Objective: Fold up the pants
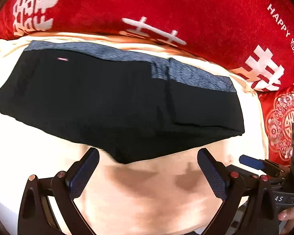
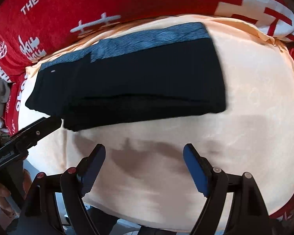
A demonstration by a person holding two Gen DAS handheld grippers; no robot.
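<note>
The black pants (image 1: 115,105) lie folded into a compact stack on a cream cloth (image 1: 147,195), with their blue-grey waistband (image 1: 186,72) along the far edge. My left gripper (image 1: 148,156) is open and empty, just in front of the stack's near edge. The pants also show in the right wrist view (image 2: 137,86), waistband (image 2: 147,41) at the far side. My right gripper (image 2: 144,152) is open and empty, a little short of the stack. The left gripper (image 2: 29,135) shows at the left in the right wrist view, beside the stack's near left corner.
A red blanket with white characters (image 1: 166,4) lies bunched behind the cream cloth and to the right (image 1: 280,121). It also rings the cloth in the right wrist view (image 2: 88,4). The right gripper's body (image 1: 280,168) shows at the right edge of the left wrist view.
</note>
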